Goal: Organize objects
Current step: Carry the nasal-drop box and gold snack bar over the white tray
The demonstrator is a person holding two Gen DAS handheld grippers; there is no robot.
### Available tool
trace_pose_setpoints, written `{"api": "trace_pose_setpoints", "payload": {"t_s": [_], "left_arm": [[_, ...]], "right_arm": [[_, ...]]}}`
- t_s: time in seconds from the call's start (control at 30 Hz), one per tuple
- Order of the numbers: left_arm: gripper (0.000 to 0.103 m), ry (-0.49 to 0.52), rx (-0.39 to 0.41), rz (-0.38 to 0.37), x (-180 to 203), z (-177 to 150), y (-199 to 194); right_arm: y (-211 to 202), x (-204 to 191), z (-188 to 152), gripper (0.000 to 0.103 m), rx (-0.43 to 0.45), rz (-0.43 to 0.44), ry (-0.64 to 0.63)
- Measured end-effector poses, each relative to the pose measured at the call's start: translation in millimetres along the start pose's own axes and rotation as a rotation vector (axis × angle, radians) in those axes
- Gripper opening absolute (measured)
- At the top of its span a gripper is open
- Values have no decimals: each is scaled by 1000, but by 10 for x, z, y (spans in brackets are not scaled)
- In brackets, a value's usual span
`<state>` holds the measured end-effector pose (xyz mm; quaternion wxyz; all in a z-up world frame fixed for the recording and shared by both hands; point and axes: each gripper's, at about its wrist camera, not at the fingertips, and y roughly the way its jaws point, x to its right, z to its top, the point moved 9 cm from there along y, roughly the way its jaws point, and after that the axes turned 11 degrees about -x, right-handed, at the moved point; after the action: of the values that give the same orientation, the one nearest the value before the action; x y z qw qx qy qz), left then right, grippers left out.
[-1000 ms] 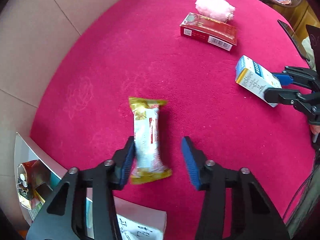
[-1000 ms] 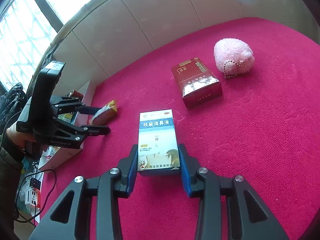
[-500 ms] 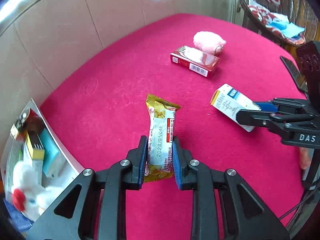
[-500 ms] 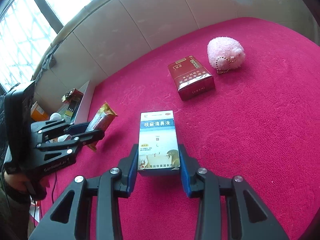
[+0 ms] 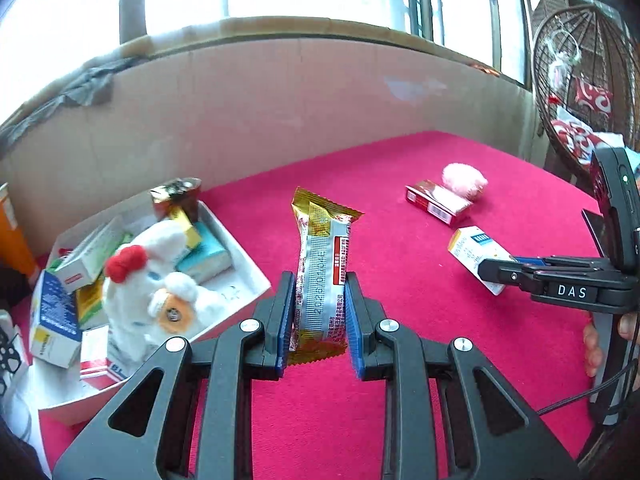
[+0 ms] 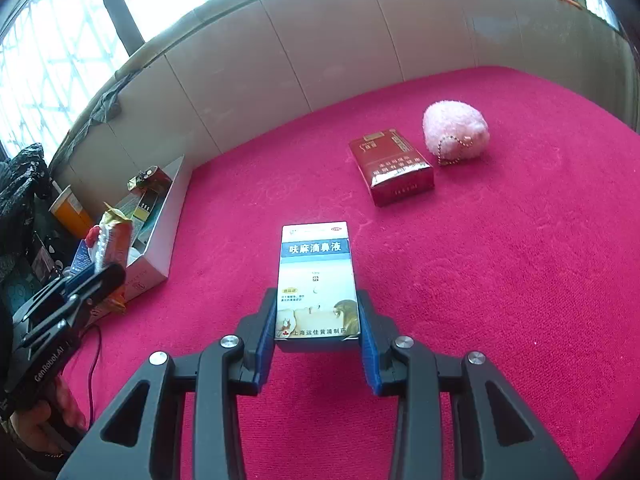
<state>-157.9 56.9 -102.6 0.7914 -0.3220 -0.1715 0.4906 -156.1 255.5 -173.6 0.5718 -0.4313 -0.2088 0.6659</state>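
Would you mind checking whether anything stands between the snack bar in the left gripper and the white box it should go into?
Nothing visible does: the snack bar, clamped in the left gripper, hangs beside the white box. The box is crowded, with a white plush toy on top.

At frame left, a box [image 5: 240, 256] of packets and a plush toy [image 5: 148, 296] sits on the surface [image 5: 400, 360]; upper right, a cigarette pack [image 5: 436, 202] lies before a plush ball [image 5: 464, 176].

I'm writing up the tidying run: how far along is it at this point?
Done: the white box already holds a plush toy and several cartons. In hand: left claw grips the snack bar; right claw grips the medicine box. Left: red pack and pink plush on the cloth.
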Motion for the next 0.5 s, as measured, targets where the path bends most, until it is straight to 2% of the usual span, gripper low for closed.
{"api": "trace_pose_setpoints", "payload": {"t_s": [0.13, 0.27, 0.37, 0.5], "left_arm": [[23, -111, 64, 126, -562, -60, -56], [23, -220, 116, 226, -1021, -335, -257], [23, -236, 149, 238, -1086, -350, -292], [23, -202, 177, 248, -1018, -332, -321]], "right_arm": [[4, -113, 89, 37, 53, -6, -21], [-125, -243, 159, 36, 150, -53, -59], [-224, -395, 157, 37, 216, -105, -126], [-278, -626, 124, 37, 264, -168, -228]]}}
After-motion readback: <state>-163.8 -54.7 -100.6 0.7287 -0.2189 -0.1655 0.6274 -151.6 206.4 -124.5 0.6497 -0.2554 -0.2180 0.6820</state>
